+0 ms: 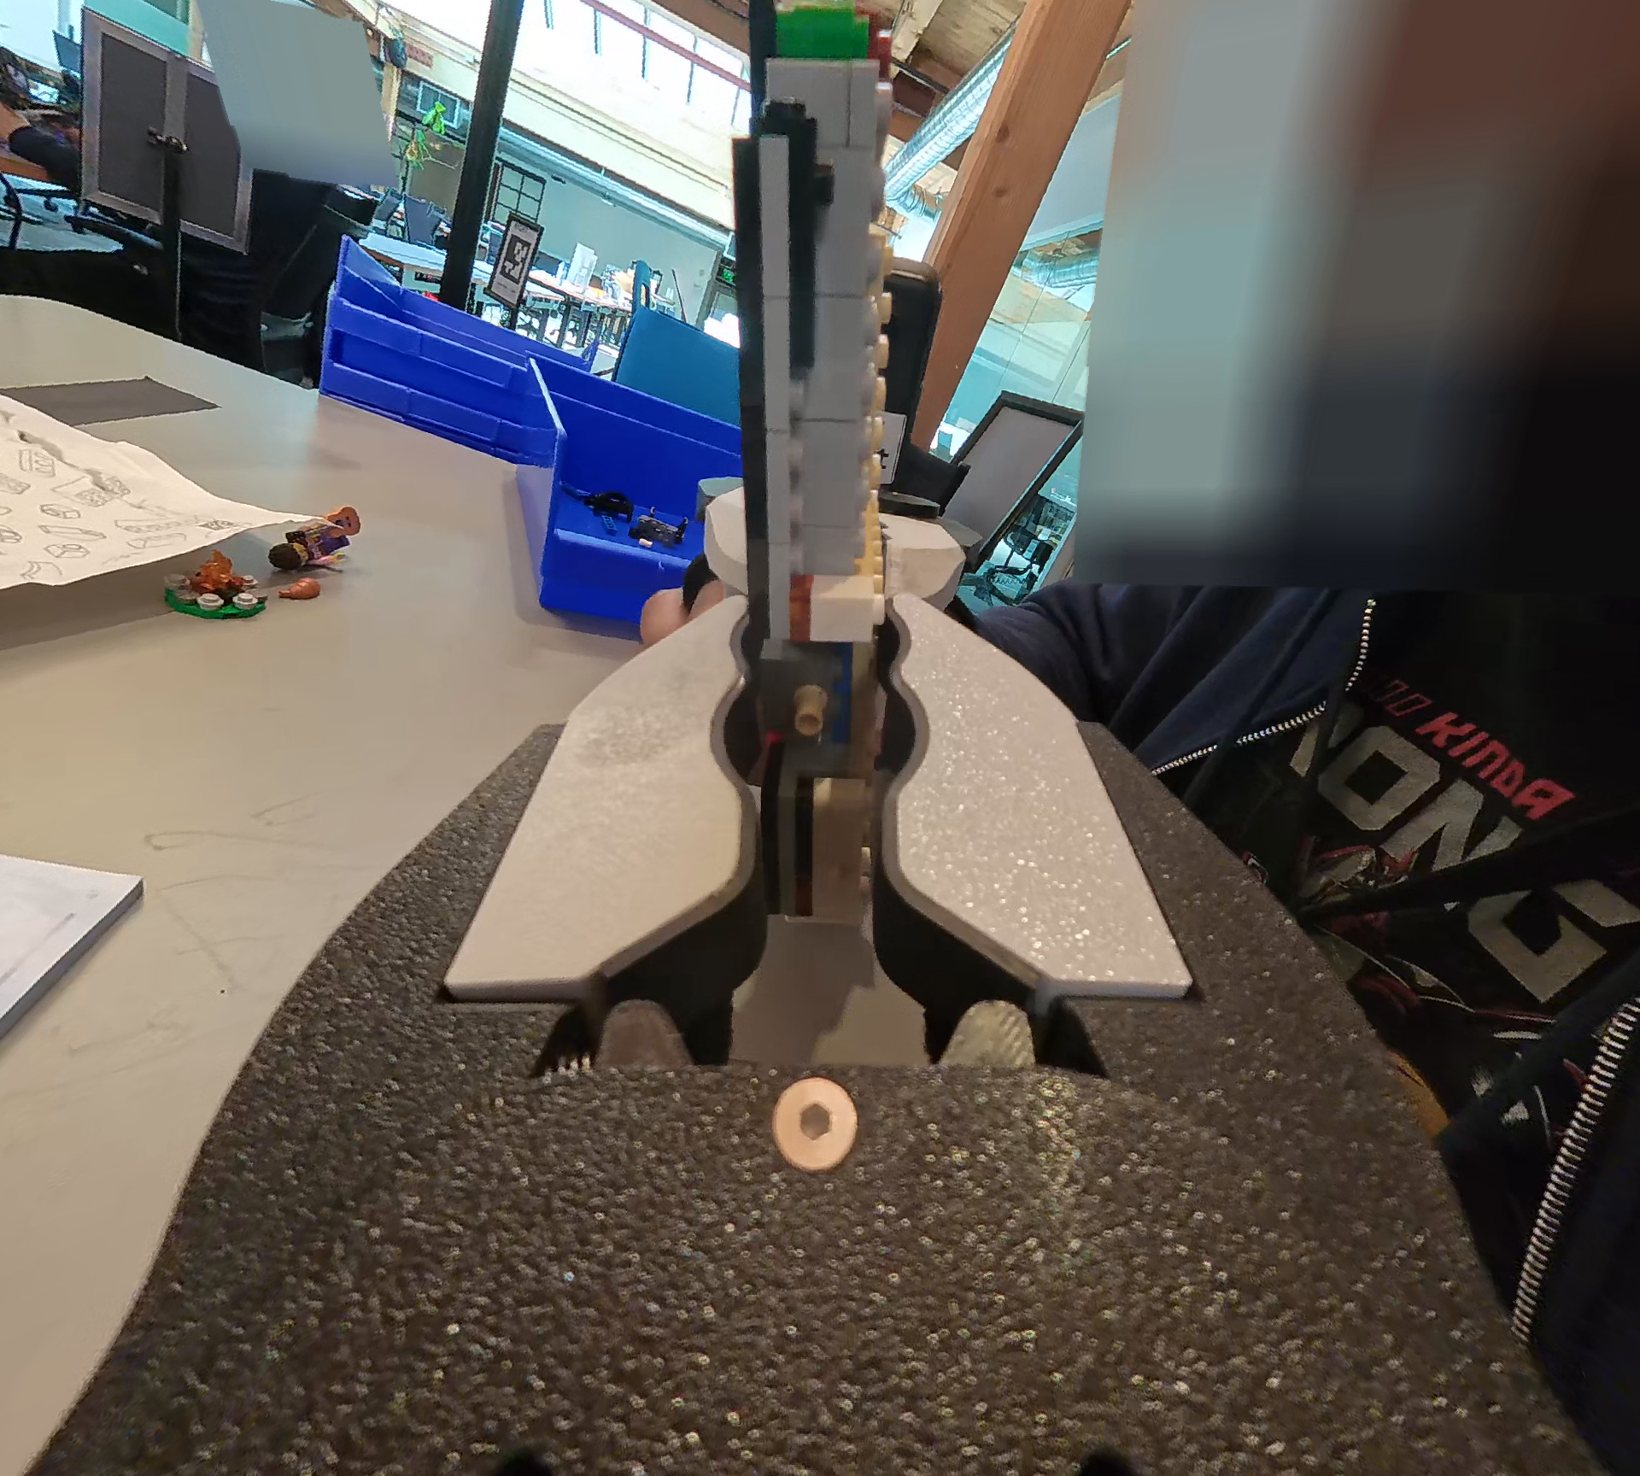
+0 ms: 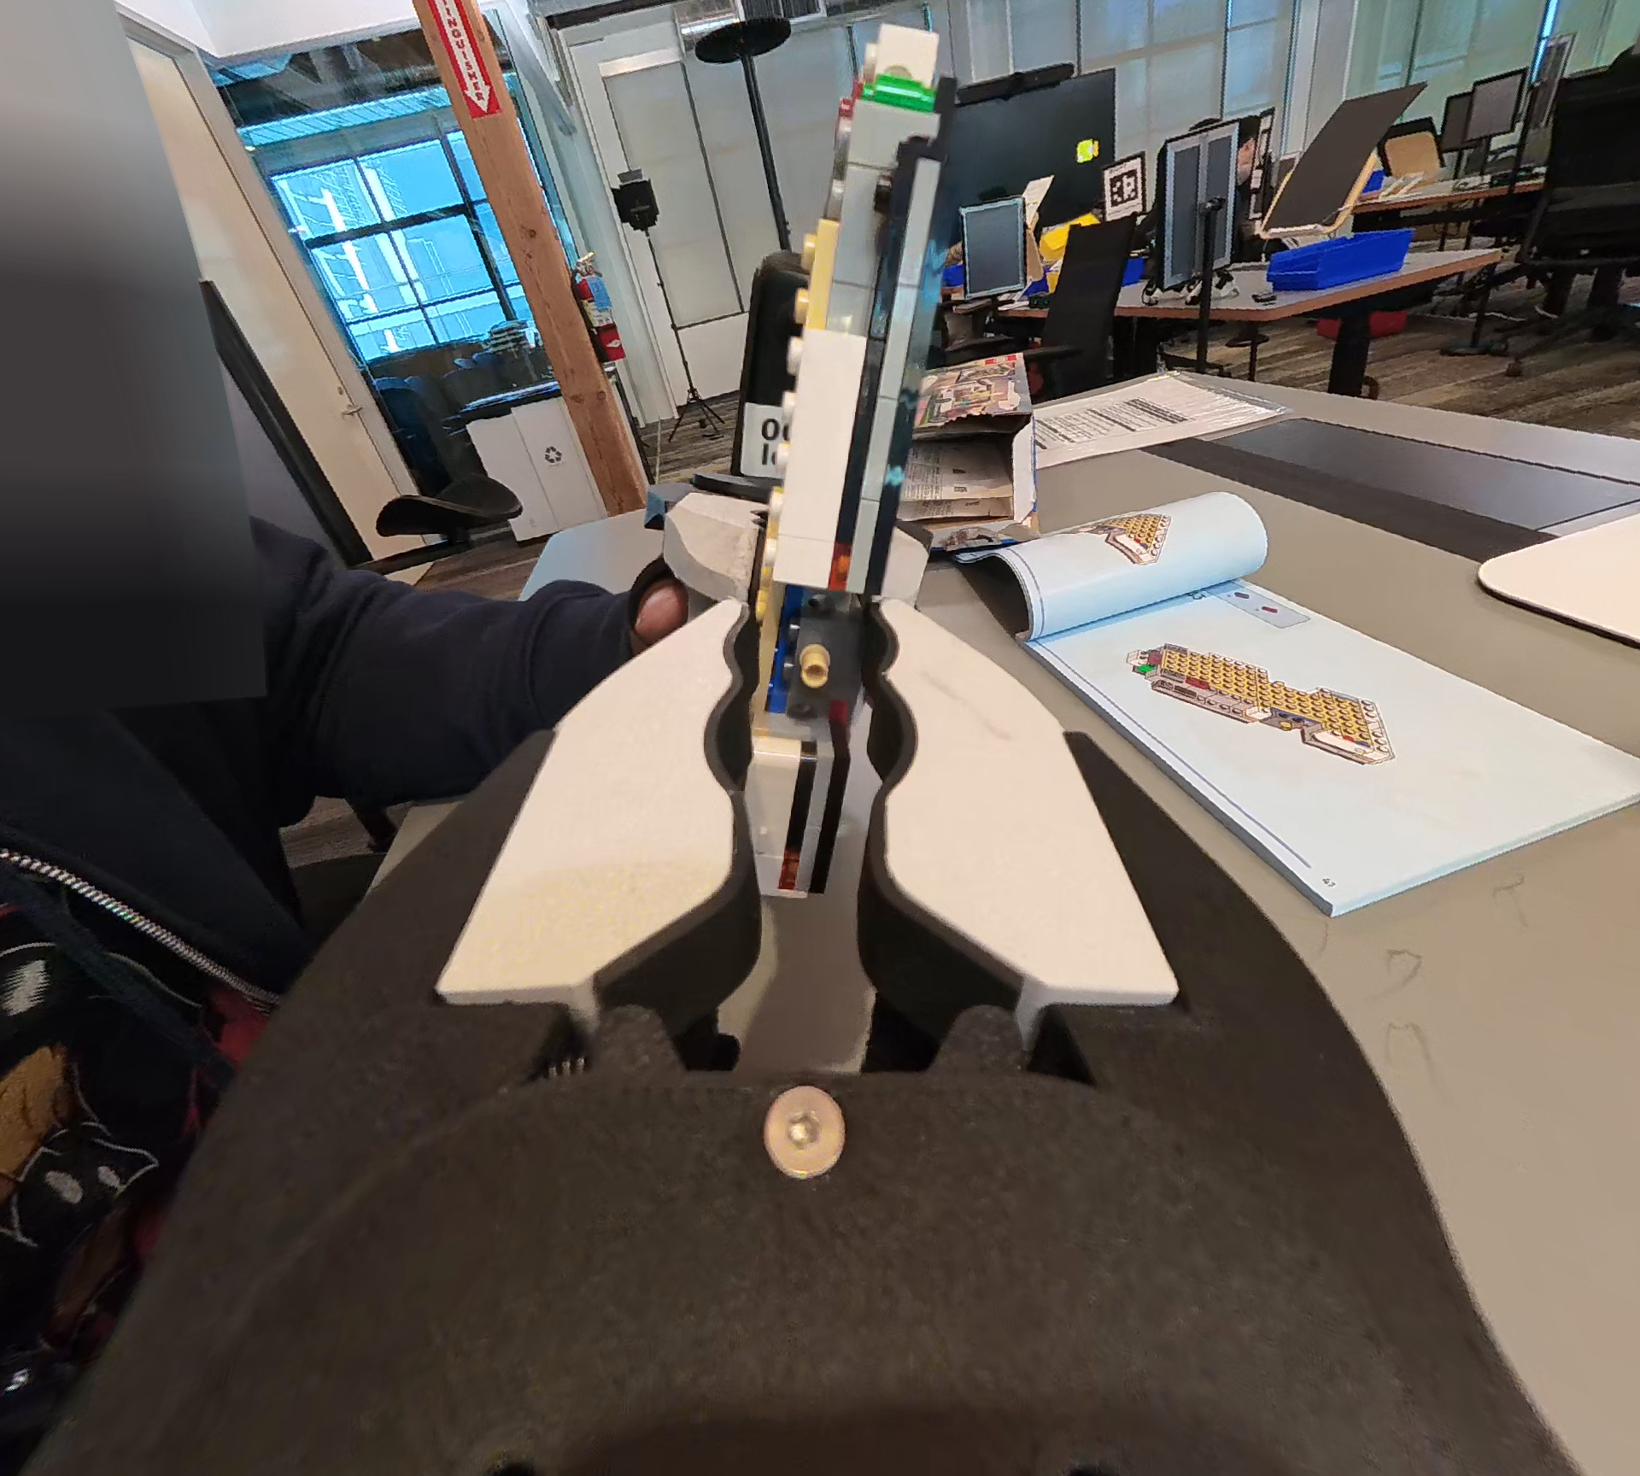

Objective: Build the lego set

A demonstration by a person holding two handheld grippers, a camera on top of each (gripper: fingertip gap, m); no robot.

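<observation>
Both tongs, left [image 1: 812,617] and right [image 2: 812,617], were clamped from opposite sides onto one long grey-and-white toy-brick slab [image 1: 825,333], its long axis rising upright above them.

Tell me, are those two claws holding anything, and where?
Both: the left gripper and right gripper clamp the brick model across its flat faces near one end.

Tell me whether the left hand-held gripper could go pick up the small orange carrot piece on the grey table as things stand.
Probably not yet: the left hand-held gripper is shut on the long grey brick-built model, so its jaws are occupied. The carrot piece itself lies unobstructed on the table.
</observation>
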